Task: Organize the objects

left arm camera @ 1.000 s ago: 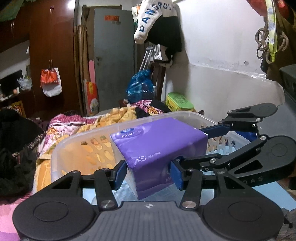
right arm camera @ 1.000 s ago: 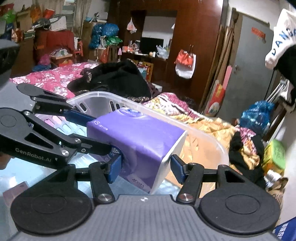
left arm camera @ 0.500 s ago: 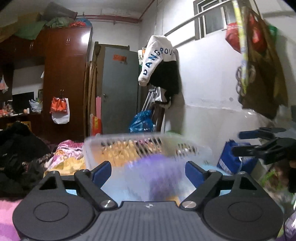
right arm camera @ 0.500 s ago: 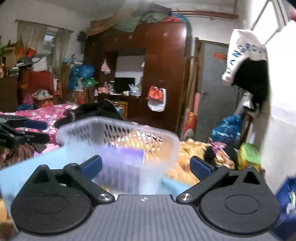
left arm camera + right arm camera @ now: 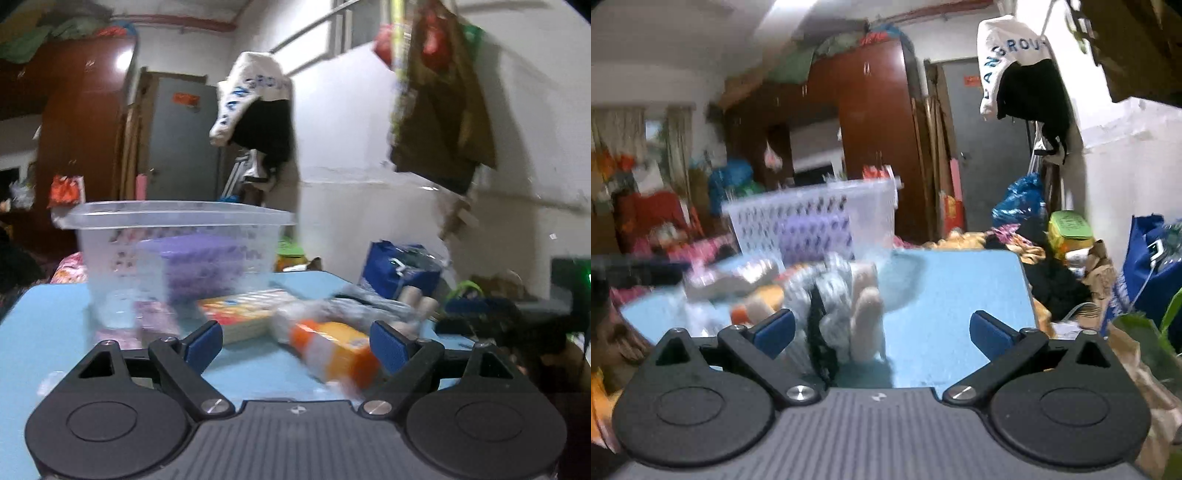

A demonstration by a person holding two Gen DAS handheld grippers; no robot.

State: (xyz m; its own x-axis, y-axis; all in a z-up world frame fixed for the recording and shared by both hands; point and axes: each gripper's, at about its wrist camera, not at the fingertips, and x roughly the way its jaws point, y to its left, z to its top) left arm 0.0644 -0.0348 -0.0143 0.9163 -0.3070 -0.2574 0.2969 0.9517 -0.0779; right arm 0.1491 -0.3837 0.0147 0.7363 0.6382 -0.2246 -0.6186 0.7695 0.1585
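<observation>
Both grippers, left (image 5: 297, 341) and right (image 5: 882, 330), wide and empty above table (image 5: 960, 295); purple pack (image 5: 199, 266) inside basket (image 5: 177, 218), socks (image 5: 842, 295) near right.

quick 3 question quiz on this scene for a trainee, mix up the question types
1. True or false: the purple pack lies inside the clear basket.
2. The left gripper is: A open, B shut on a pack, C out of view.
3. Fill in: the table top is light ____.

Key: 1 true. 2 A. 3 blue.
</observation>
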